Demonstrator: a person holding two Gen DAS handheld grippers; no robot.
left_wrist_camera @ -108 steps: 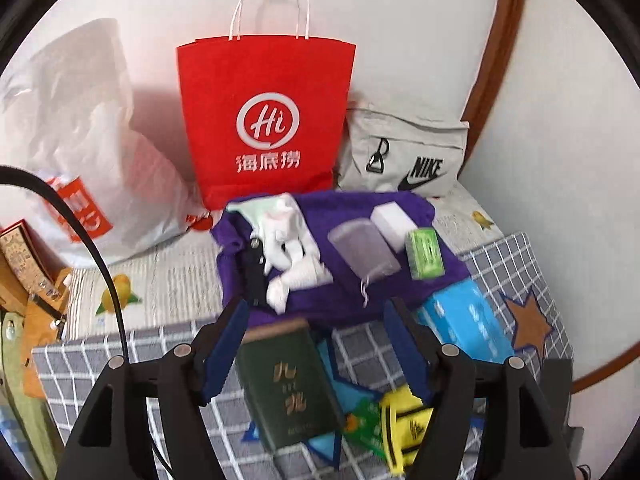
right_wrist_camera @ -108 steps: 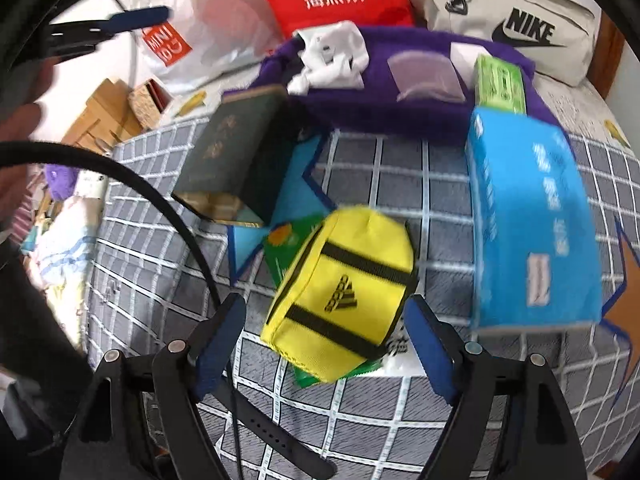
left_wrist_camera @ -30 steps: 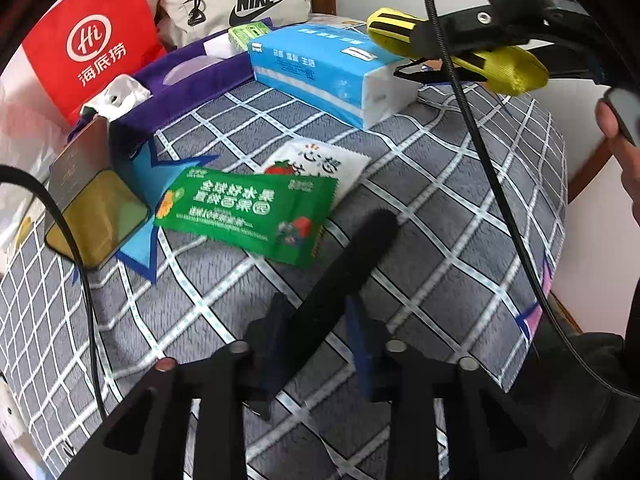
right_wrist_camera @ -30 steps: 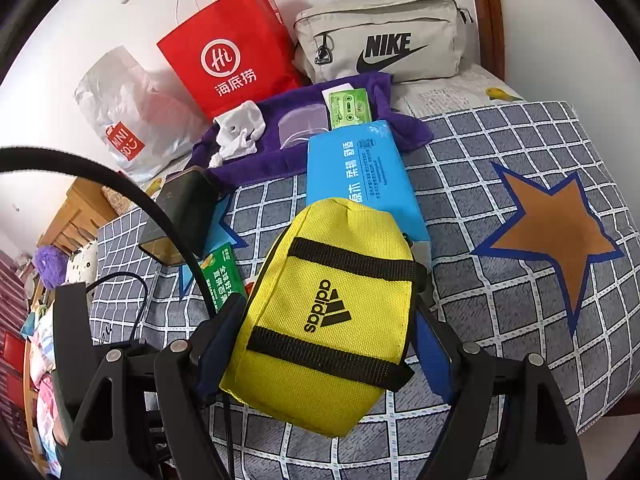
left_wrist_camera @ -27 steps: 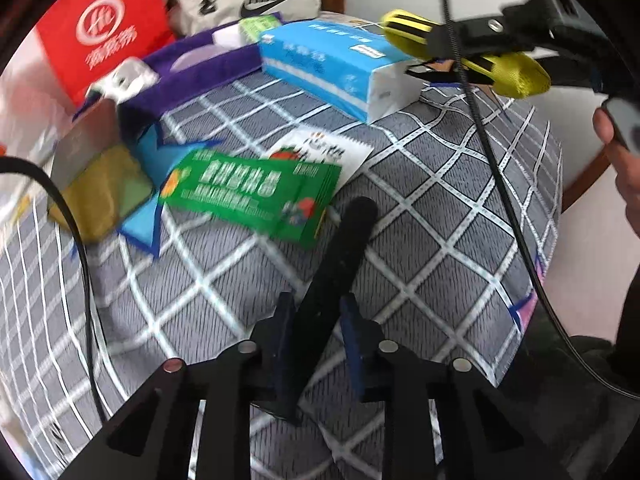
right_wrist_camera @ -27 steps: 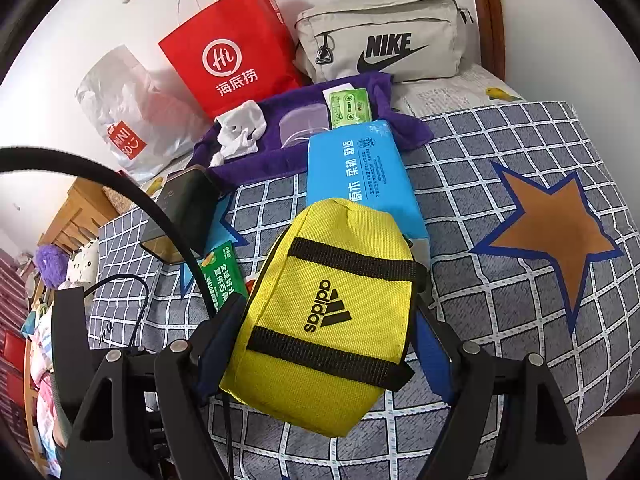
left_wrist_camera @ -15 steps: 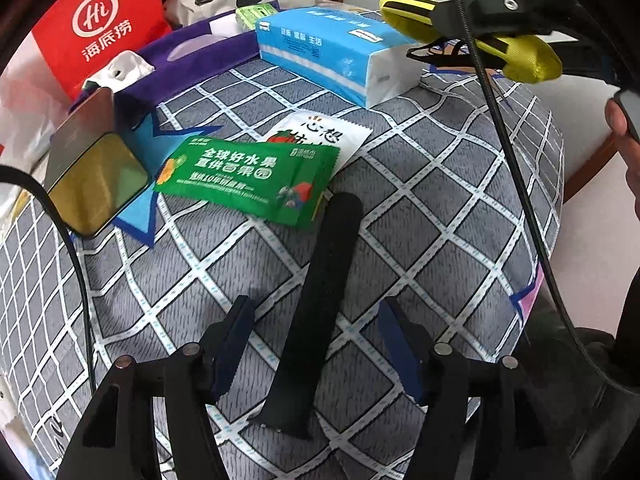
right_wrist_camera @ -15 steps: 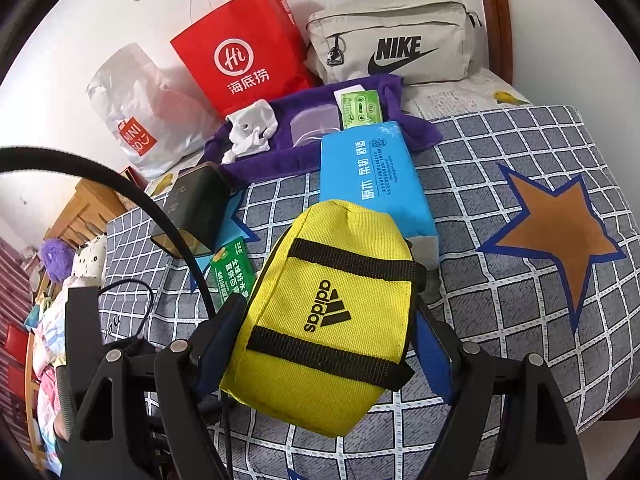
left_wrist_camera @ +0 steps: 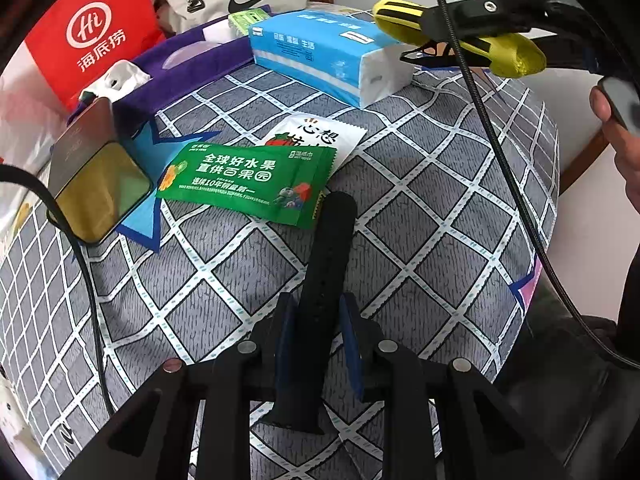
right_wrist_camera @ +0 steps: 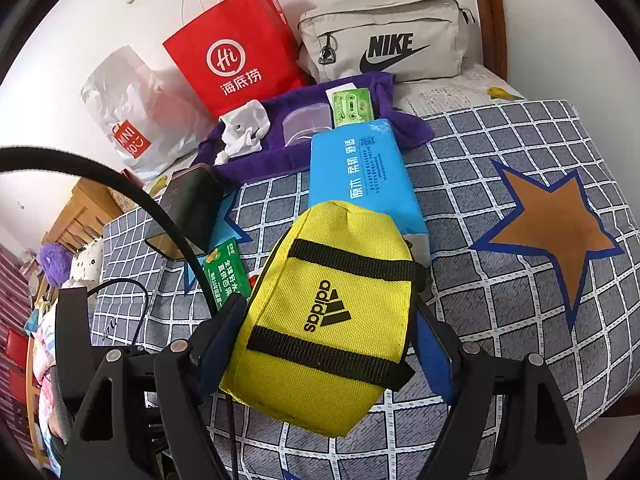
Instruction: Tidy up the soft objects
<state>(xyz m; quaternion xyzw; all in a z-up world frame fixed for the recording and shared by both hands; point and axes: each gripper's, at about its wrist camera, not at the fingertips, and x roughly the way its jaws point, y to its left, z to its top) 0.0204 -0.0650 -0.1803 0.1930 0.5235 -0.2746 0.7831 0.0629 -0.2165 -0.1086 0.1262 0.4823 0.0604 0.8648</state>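
Note:
My left gripper point(left_wrist_camera: 317, 309) is shut on a black strap point(left_wrist_camera: 324, 280) that lies on the checked bedspread point(left_wrist_camera: 420, 248). My right gripper point(right_wrist_camera: 326, 312) is shut on a yellow Adidas pouch point(right_wrist_camera: 332, 312) and holds it above the bed; the pouch also shows in the left wrist view point(left_wrist_camera: 460, 42) at upper right. A green wet-wipe packet point(left_wrist_camera: 248, 178) lies just beyond the strap, over a white packet point(left_wrist_camera: 320, 132). A blue tissue pack point(right_wrist_camera: 360, 172) lies behind the pouch.
A purple cloth point(right_wrist_camera: 288, 156) holds a white item, a grey pouch and a green cassette box. Behind stand a red paper bag point(right_wrist_camera: 236, 48), a grey Nike bag point(right_wrist_camera: 380, 40) and a white plastic bag point(right_wrist_camera: 128, 112). A dark green box point(left_wrist_camera: 92, 168) lies at left.
My left gripper opened around the black strap half a second ago and has now closed on it again. The right gripper keeps holding the yellow pouch, almost still.

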